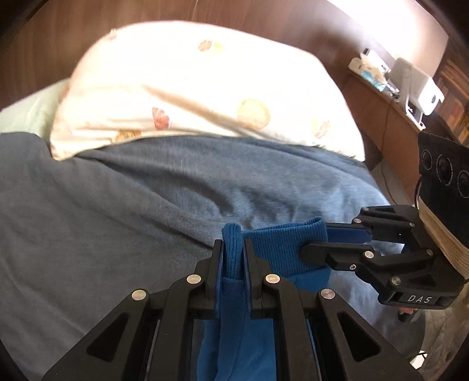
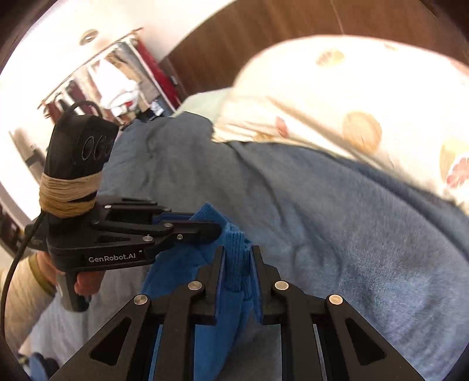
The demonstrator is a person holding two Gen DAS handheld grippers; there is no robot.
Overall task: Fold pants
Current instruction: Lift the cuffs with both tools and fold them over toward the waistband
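Bright blue pants (image 1: 281, 246) with a ribbed waistband hang above a grey-blue blanket. My left gripper (image 1: 233, 243) is shut on one end of the ribbed band, which sticks up between its pads. Just to its right, my right gripper (image 1: 310, 239) pinches the same band from the side. In the right wrist view the right gripper (image 2: 237, 250) is shut on the ribbed edge of the pants (image 2: 187, 263). There the left gripper (image 2: 215, 228) comes in from the left and clamps the cloth beside it. The fabric below both grippers hangs out of sight.
A grey-blue blanket (image 1: 146, 205) covers the bed. A cream pillow (image 1: 190, 82) with a fruit print lies at its head against a brown headboard (image 1: 249, 14). A bedside shelf (image 1: 390, 85) with white items stands at the right. A clothes rack (image 2: 111, 79) is off to the left.
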